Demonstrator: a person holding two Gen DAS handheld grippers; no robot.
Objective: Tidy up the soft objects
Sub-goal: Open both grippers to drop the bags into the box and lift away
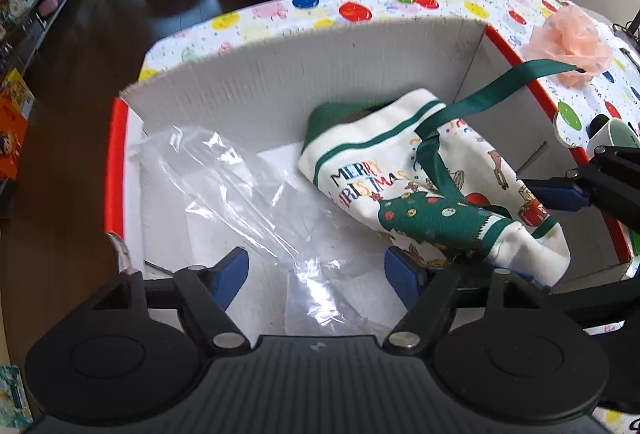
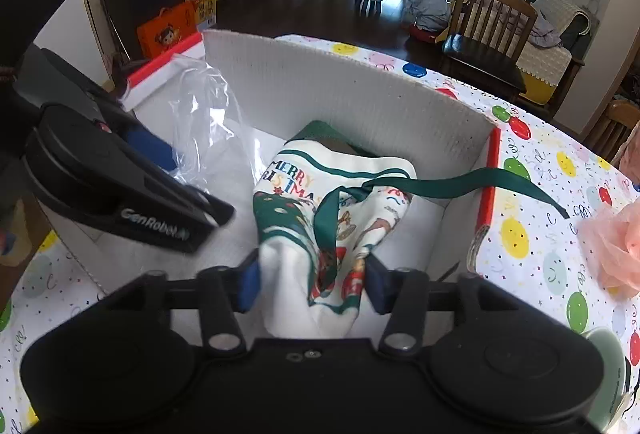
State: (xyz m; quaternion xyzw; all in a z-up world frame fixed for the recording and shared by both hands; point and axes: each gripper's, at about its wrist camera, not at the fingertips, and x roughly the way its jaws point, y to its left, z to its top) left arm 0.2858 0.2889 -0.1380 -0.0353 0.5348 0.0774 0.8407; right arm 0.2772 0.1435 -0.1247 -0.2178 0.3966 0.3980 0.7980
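Observation:
A white and green "Merry Christmas" cloth bag (image 1: 420,190) lies inside a white cardboard box (image 1: 280,82) with red edges. Its green strap (image 1: 516,78) hangs over the box's right wall. My right gripper (image 2: 310,282) is shut on the bag's (image 2: 332,218) near end, the blue pads (image 2: 250,284) pressing its sides. My left gripper (image 1: 316,274) is open over the box, above a sheet of clear plastic (image 1: 240,178), holding nothing. A pink mesh pouf (image 1: 568,42) lies on the table right of the box; it also shows in the right wrist view (image 2: 616,246).
The box stands on a table with a balloon-print cloth (image 2: 532,234). A pale green cup (image 1: 612,138) sits at the table's right edge. Wooden chairs (image 2: 488,34) stand behind the table, with dark floor beyond.

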